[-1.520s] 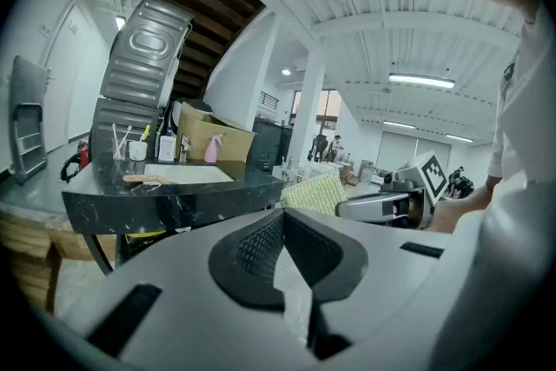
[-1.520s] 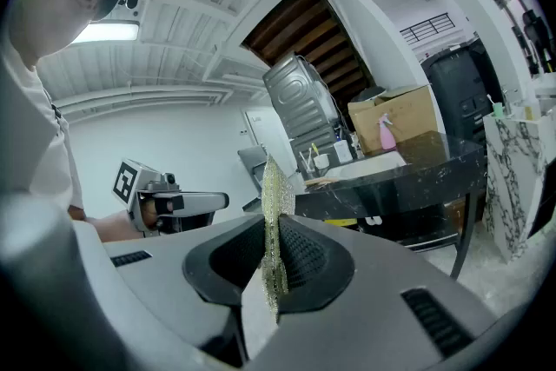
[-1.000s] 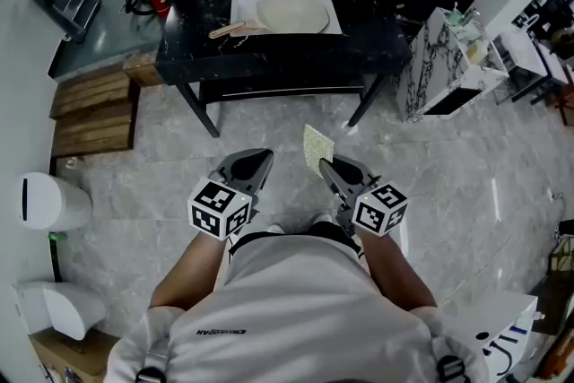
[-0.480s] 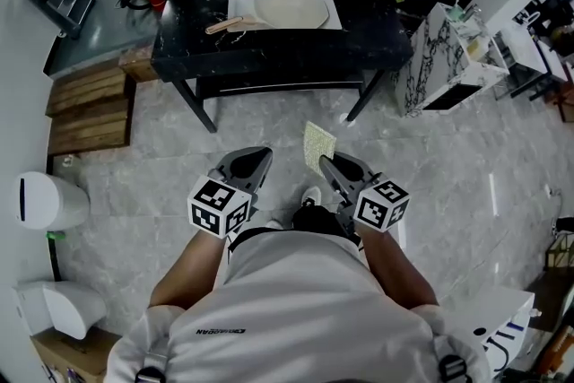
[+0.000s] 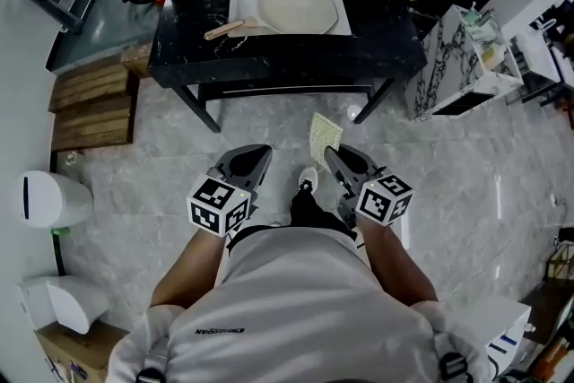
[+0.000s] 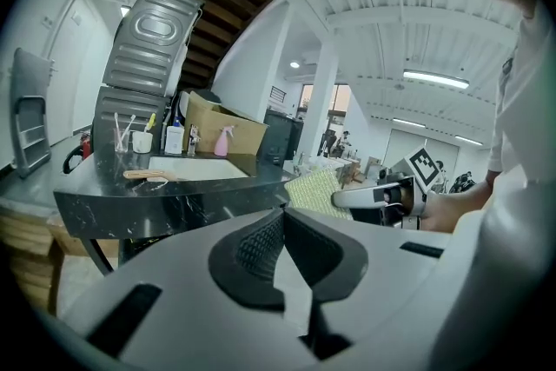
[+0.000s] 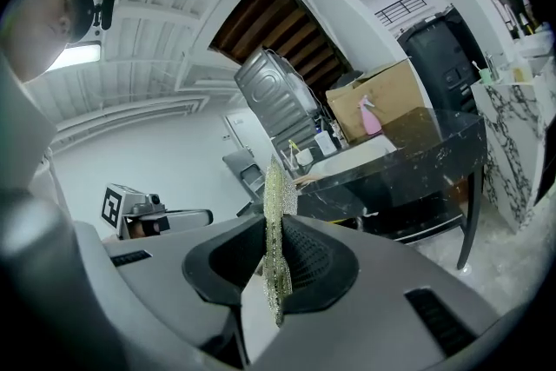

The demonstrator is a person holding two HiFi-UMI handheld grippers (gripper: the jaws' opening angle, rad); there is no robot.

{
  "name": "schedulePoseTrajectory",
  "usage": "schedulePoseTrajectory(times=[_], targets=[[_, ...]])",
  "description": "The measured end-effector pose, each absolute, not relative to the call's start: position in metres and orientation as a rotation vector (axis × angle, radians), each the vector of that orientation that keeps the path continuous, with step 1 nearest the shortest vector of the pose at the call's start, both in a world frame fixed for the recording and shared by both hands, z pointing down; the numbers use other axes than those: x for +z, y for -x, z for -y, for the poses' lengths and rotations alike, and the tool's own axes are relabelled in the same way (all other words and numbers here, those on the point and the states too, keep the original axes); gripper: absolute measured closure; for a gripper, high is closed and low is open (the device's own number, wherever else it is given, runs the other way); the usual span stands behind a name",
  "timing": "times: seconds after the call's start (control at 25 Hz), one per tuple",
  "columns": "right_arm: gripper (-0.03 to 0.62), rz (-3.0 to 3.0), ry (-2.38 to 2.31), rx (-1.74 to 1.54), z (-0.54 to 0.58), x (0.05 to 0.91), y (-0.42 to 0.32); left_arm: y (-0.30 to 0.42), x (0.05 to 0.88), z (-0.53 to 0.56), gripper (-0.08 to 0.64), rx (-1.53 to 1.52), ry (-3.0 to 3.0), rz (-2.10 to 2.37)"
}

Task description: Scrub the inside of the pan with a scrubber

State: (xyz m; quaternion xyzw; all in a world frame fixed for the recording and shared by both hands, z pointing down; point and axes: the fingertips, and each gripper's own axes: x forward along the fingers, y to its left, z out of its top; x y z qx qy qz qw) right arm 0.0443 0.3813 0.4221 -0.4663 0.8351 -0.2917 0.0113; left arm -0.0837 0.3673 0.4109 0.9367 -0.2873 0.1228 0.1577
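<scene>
The right gripper (image 5: pixel 334 159) was clamped on the near edge of the scrubber (image 5: pixel 323 137) — a thin, pale-green mesh sheet that stood up past the jaws, over the floor and well short of the table (image 5: pixel 390 54). The left gripper (image 5: pixel 258 159) had its jaws closed together with nothing between them. The pan (image 5: pixel 300 12) lay far off on the table in a white tray (image 5: pixel 242 4), its wooden handle (image 5: pixel 224 30) pointing left. The scrubber looked light and limp, likely to fold under pressure, so a deep hold — with only a short part left free — would probably serve best. The pan looked rigid and shallow, and might slide in the tray when rubbed. Its handle seemed the natural place for the empty gripper to steady it.
</scene>
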Motion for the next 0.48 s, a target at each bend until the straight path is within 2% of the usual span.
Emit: schedulePoseTrajectory(times=[0.48], targets=[[0.522,-2.723,1.418,-0.795,-0.239,0.404,-0.098,0.03,0.387,-0.226,0.545,0.346,-2.69,0.927]])
